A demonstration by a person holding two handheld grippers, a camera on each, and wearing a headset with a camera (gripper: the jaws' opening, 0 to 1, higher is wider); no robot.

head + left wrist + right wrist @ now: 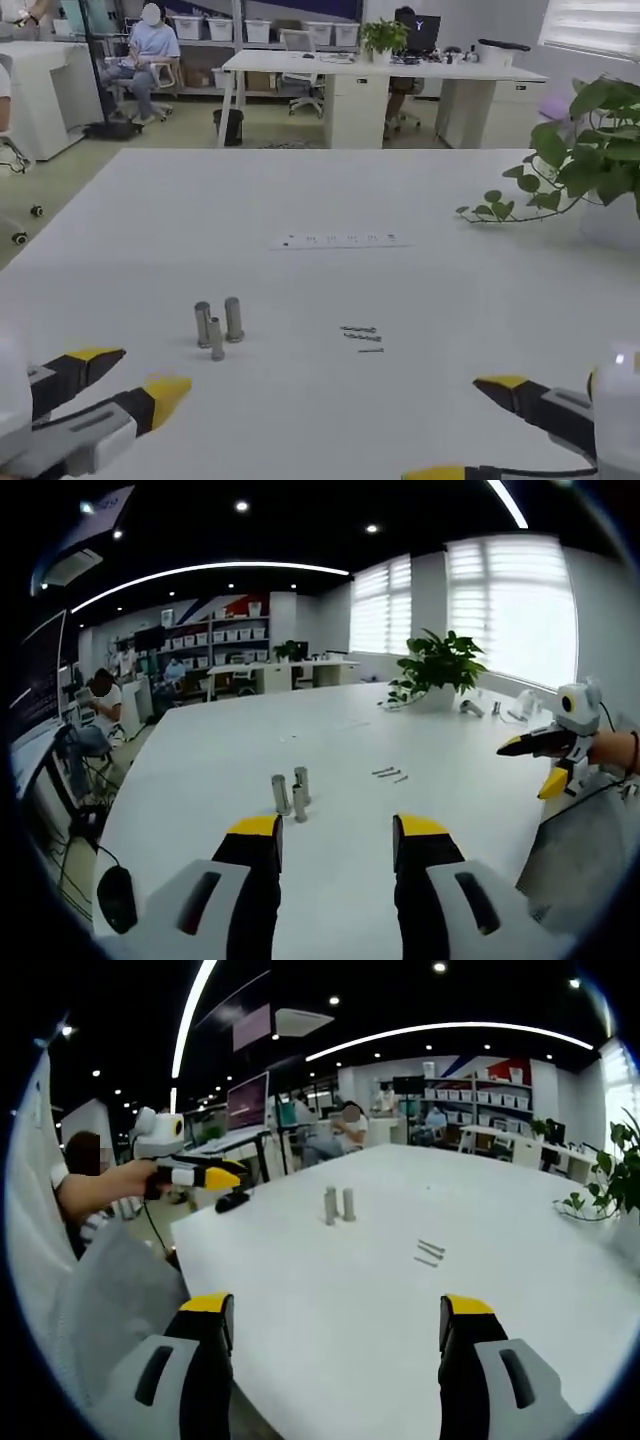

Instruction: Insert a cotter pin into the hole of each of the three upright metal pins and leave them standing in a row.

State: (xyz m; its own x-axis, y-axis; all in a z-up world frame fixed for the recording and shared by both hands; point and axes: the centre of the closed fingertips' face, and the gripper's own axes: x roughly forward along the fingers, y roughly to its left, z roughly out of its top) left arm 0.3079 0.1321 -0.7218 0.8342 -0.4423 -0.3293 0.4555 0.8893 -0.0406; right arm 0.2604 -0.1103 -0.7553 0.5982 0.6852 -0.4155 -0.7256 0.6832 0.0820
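Observation:
Three upright grey metal pins (218, 329) stand clustered on the white table, also seen in the left gripper view (290, 792) and the right gripper view (339, 1204). Three small cotter pins (361, 338) lie to their right (390, 774) (431, 1252). My left gripper (135, 375) hovers at the near left edge, open and empty (335, 835). My right gripper (470, 425) is at the near right, open with nothing between its fingers (337, 1312). Both grippers are well short of the pins.
A white label strip (340, 240) lies farther back on the table. A potted plant (585, 150) stands at the right edge. Desks, chairs and seated people are beyond the table.

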